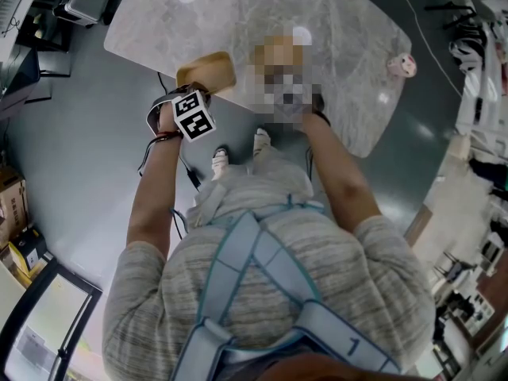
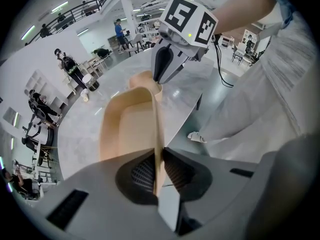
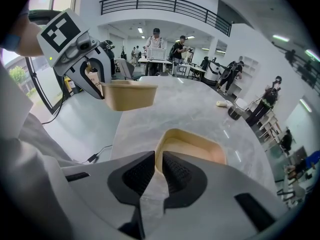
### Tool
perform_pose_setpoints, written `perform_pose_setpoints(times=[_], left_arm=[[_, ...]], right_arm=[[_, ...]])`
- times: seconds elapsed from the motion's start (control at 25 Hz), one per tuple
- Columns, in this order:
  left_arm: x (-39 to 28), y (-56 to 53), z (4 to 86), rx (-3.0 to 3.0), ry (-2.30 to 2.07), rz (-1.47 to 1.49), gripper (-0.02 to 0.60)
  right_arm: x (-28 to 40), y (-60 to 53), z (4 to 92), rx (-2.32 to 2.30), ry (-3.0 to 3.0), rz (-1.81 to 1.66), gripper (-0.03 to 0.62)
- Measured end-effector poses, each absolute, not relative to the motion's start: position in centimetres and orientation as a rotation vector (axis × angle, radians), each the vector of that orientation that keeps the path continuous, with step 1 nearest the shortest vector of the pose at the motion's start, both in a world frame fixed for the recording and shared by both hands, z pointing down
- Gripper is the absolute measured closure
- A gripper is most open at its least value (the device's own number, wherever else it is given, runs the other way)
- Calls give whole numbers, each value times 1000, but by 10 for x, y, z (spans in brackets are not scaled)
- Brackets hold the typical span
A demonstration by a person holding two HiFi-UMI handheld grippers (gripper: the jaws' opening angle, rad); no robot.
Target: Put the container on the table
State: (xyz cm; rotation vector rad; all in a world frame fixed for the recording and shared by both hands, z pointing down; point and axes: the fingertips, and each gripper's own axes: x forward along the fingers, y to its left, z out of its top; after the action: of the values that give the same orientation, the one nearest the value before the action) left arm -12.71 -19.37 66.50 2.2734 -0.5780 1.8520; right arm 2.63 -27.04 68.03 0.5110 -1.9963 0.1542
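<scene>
Container pinched at the table's near edge, twin tub in the other claw

Container (image 1: 206,71), a tan open tub, hangs at the near edge of the grey marble table (image 1: 341,46), partly over the floor. From the head view its long axis runs roughly along that edge, slightly tilted. The right gripper view shows it side-on, level, mouth upward, raised above the tabletop.

The left gripper (image 2: 159,171) has its claw pressed together on one thin side wall, pads on either face. From there the tub stretches away lengthwise toward the right gripper (image 2: 161,76).

The right gripper pinches the near rim of a second container (image 3: 192,149), same colour and shape. This one sits over the tabletop, mouth up, long axis heading away from the claw. Whether its base touches the marble cannot be told.

In the head view a blurred patch covers the right gripper and most of the second container, leaving only a tan strip. The person's arms and torso fill the lower frame.
</scene>
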Motion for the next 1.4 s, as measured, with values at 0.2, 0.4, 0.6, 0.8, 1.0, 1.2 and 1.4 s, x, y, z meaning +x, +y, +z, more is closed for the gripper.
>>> perform_pose_setpoints(times=[0.2,0.4,0.6,0.8,1.0,1.2,1.4], left_arm=[[-129,-200,664,2264,-618,1861,548],[-131,-210,673,2250,-604,1901,548],[-136,-225,681,2227,-624,1945,548],[-140,-240,691,2199,-650,1977,548],[-138,-246,703,2175,-610,1996,548],[-139,-256,715,2137,-611,2042,548],[-132,-263,722,2131,-596,2040,548]], right_arm=[[25,-266,667,533,-2029,157,568],[28,-264,662,558,-2041,185,568],[32,-264,658,588,-2063,212,568],[40,-266,654,616,-2054,222,568],[45,-266,655,636,-2062,245,568],[51,-267,654,659,-2063,261,568],[58,-269,653,679,-2062,264,568]])
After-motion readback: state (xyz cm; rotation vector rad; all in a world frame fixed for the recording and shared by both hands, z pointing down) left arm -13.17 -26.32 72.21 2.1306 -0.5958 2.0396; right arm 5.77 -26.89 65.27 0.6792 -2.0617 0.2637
